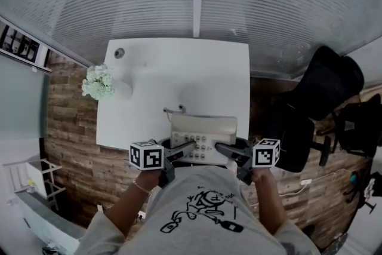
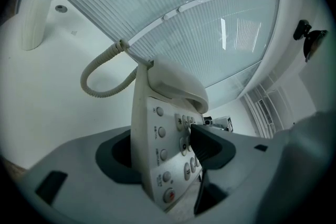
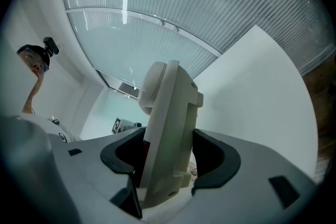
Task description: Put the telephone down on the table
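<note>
Two grippers share one load, and neither can let go first. At the far left of the counter [image 1: 179, 68], a bunch of pale flowers [image 1: 97, 80] stands well apart from the work.

The left gripper [image 2: 163, 152] has its jaws clamped on the left edge of the telephone [image 1: 203, 135], one pad on the keyed face and the other on the underside. A coiled cord [image 2: 85, 80] loops away from the handset [image 2: 176, 86] over the counter's left part. The telephone hangs tilted over the counter's near edge, close to the person's chest, and it looks not yet set down. Its long axis and the handset's both run left to right, from one gripper to the other.

The right gripper [image 3: 168, 160] is closed the same way on the right edge. Each hand is equally near, so the bare counter just beyond the telephone is probably where both must carry it together. A black chair [image 1: 325, 89] stands off to the right.

The labels beside the keys [image 2: 161, 132] are too small to read, and no brand shows. Each gripper's cube carries only black square markers.
</note>
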The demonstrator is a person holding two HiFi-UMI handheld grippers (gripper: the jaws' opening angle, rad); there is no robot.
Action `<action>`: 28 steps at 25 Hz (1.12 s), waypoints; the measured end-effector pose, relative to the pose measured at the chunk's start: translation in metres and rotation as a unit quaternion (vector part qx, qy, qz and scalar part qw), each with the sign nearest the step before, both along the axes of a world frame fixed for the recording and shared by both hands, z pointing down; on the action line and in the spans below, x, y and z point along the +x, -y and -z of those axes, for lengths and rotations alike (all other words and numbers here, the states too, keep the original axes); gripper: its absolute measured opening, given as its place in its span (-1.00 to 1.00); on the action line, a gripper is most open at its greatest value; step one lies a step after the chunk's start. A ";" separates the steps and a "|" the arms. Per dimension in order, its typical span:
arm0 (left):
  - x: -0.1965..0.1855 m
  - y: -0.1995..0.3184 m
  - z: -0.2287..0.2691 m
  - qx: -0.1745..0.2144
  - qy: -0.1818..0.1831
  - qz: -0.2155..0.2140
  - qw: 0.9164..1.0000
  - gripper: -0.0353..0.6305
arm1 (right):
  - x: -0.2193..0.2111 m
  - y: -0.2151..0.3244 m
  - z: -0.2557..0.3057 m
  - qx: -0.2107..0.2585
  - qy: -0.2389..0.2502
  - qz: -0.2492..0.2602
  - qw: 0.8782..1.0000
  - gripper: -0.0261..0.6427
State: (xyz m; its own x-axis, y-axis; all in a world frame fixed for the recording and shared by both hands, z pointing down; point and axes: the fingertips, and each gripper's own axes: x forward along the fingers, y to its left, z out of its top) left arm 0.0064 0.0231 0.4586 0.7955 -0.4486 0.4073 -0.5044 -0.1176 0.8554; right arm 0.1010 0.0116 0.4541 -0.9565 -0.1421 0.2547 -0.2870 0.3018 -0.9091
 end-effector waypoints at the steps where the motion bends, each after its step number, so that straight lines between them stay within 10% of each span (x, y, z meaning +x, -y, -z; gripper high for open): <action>1: 0.002 0.003 0.000 0.000 0.001 0.001 1.000 -0.06 | 0.002 0.003 0.000 0.000 0.000 0.001 1.000 -0.04; 28: -0.021 0.042 -0.003 -0.001 0.002 -0.009 1.000 -0.06 | -0.021 0.040 -0.003 -0.009 -0.004 -0.010 1.000 -0.04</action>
